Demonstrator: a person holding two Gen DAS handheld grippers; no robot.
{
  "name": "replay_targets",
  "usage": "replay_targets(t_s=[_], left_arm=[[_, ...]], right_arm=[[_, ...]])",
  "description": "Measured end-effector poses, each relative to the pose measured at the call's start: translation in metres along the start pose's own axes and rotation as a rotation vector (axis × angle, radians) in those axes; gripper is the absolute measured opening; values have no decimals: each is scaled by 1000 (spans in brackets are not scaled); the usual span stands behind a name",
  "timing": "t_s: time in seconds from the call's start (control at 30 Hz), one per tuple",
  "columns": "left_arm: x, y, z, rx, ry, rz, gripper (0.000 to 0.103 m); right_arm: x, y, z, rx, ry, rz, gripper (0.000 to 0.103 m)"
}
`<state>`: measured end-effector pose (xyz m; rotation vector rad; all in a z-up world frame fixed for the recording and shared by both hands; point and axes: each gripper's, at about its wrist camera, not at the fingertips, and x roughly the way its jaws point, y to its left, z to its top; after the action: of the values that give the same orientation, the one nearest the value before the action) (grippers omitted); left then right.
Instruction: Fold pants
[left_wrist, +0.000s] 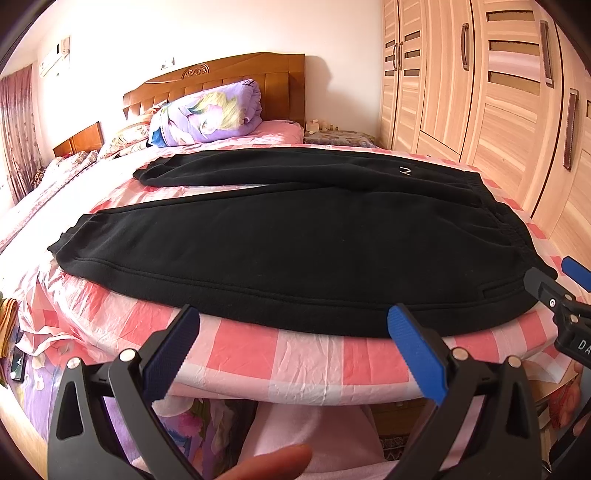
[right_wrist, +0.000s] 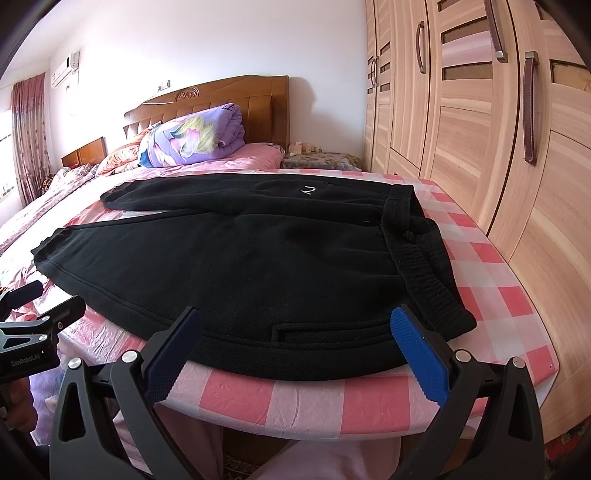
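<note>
Black sweatpants lie flat on a board covered in pink checked cloth, waistband to the right, legs spread to the left. They also show in the right wrist view, with a small white logo near the far hip. My left gripper is open and empty, just short of the near leg's edge. My right gripper is open and empty at the near hip, by the pocket slit. Each gripper shows in the other's view: the right one, the left one.
The board rests on a bed with pink sheets. A folded purple quilt lies by the wooden headboard. A wooden wardrobe stands close on the right. A person's pink-clad legs are below the board's near edge.
</note>
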<state>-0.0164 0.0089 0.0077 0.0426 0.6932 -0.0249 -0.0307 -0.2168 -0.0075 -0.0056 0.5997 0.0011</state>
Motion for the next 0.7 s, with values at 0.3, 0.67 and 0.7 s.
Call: replay_targets(t_s=[0.3,0.67,0.7], left_arm=[[0,3,-2,-3,6,-2,102],[2,4,-4,-7,11,0,102],[2,4,-4,-7,11,0,102]], right_arm=[[0,0,-2,6,6,2,99],[1,-1,-3,9,10,3,99],[1,0,-4,10,10,3,99]])
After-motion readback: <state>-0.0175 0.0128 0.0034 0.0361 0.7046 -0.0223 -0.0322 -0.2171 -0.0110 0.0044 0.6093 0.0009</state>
